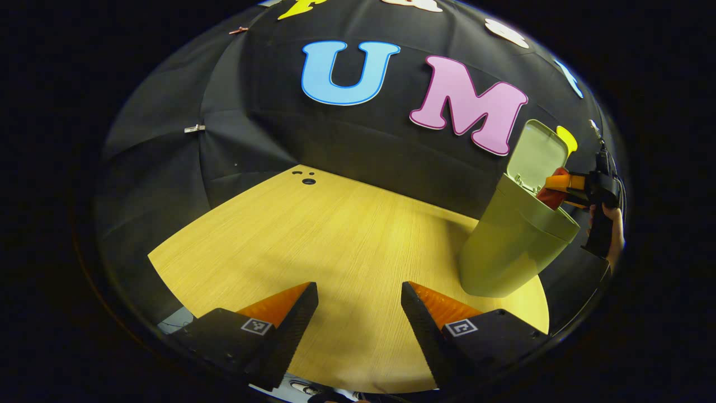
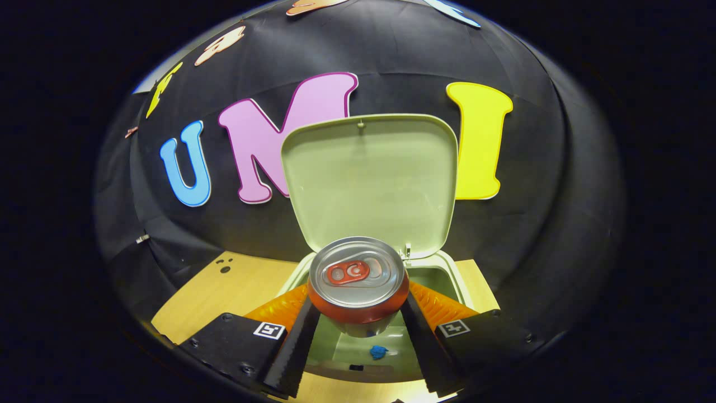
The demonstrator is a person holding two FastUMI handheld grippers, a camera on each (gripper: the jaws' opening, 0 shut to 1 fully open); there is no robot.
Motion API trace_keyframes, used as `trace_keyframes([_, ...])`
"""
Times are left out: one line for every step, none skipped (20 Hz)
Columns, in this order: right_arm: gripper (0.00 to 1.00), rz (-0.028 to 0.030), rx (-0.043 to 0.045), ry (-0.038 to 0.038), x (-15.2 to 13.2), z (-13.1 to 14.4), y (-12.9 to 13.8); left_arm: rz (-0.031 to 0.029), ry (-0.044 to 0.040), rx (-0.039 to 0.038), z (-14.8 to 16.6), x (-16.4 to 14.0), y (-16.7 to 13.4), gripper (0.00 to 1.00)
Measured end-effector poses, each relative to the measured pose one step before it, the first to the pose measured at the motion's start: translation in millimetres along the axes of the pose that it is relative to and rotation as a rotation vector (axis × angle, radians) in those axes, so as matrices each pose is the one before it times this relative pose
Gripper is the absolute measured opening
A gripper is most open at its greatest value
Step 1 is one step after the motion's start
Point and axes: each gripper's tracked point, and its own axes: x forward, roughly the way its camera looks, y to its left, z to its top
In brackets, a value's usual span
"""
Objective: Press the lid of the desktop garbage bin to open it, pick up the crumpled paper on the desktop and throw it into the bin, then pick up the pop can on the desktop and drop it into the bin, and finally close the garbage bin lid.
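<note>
Two steps are judged left: the red aluminium pop can (image 2: 358, 285), silver top and pull tab upward, is held upright between both fingers of the right gripper (image 2: 358, 330) directly over the mouth of the pale green plastic desktop bin (image 1: 512, 246), whose hinged lid (image 2: 369, 182) is raised. A release of the can is called for next, then the lid is to be pressed shut; something small and blue is seen on the bin floor. The left gripper (image 1: 359, 313) is held wide open and empty above the near edge of the wooden tabletop (image 1: 313, 235), with the bin standing by the right edge.
</note>
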Motion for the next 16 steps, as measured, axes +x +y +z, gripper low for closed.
trace_keyframes([0.84, -0.00086, -0.00244, 0.00095, 0.71, -1.45, -0.79, -0.00239, -0.00599, 0.00804, 0.58, 0.46, -1.07, 0.96])
trace_keyframes([0.84, -0.00136, -0.00589, -0.00428, 1.39, -0.63, -0.59, -0.00891, -0.00705, 0.00467, 0.85, -0.69, -2.37, 0.96])
trace_keyframes([0.84, -0.00597, -0.00868, -0.00439, 0.4, 0.0, -2.5, -0.00532, -0.00492, 0.00466, -0.92, -2.61, -2.18, 0.96])
trace_keyframes([0.85, -0.00592, -0.00606, -0.00591, -0.68, 0.73, -0.69, -0.00275, -0.00961, 0.00379, 0.54, -1.57, -1.21, 0.96])
trace_keyframes([0.92, -0.00333, -0.00196, -0.01144, -0.81, 2.83, -1.02, -0.00361, -0.00476, 0.0006, -0.71, -0.86, -0.02, 0.96])
trace_keyframes([0.93, 0.00144, 0.00325, -0.01052, -3.67, 3.53, 0.78, 0.00144, 0.00474, -0.00218, -3.12, -1.47, 0.73, 0.96])
trace_keyframes([1.0, 0.0039, 0.00595, -0.01467, -1.82, 4.35, 1.42, 0.00273, 0.00725, -0.00439, -4.04, -1.23, 2.07, 0.96])
trace_keyframes([1.0, 0.00061, 0.00007, -0.01735, -3.62, 5.67, 0.54, 0.00425, 0.00285, -0.00546, -1.98, -1.88, 1.27, 0.96])
trace_keyframes([1.0, -0.0021, -0.00571, -0.01355, -2.38, 5.11, 0.12, 0.0039, 0.00031, -0.0053, -0.54, -1.05, 1.71, 0.96])
trace_keyframes([1.0, -0.00002, -0.01277, -0.01154, -2.79, 5.81, -0.04, 0.00404, 0.00292, -0.00454, -1.06, -1.26, 1.36, 0.96])
trace_keyframes([0.99, 0.00269, -0.01231, -0.01308, -2.0, 7.54, 1.19, 0.00306, 0.00258, -0.00504, -2.94, -1.9, 1.72, 0.96])
trace_keyframes([1.0, 0.0061, -0.00707, -0.01466, -2.56, 8.59, 1.73, 0.00013, -0.00098, -0.0034, -0.25, -2.16, 0.1, 0.96])
trace_keyframes([0.99, 0.00574, -0.00474, -0.01586, -2.12, 9.91, 1.71, 0.00187, 0.00099, 0.00076, -1.43, -1.6, 0.76, 0.96])
trace_keyframes([1.0, 0.00437, -0.00548, -0.01907, -0.15, 10.37, 1.83, 0.00786, 0.00172, 0.00306, -1.48, -1.12, 2.26, 0.96])
trace_keyframes([1.0, 0.00001, -0.01154, -0.01951, -0.62, 11.89, 0.02, 0.00663, -0.00039, 0.00119, -1.41, -2.08, 2.02, 0.96])
trace_keyframes([0.99, -0.00806, -0.01964, -0.01459, 0.44, 9.92, -1.51, 0.0013, -0.00085, -0.00314, -0.37, -1.79, 0.77, 0.96])
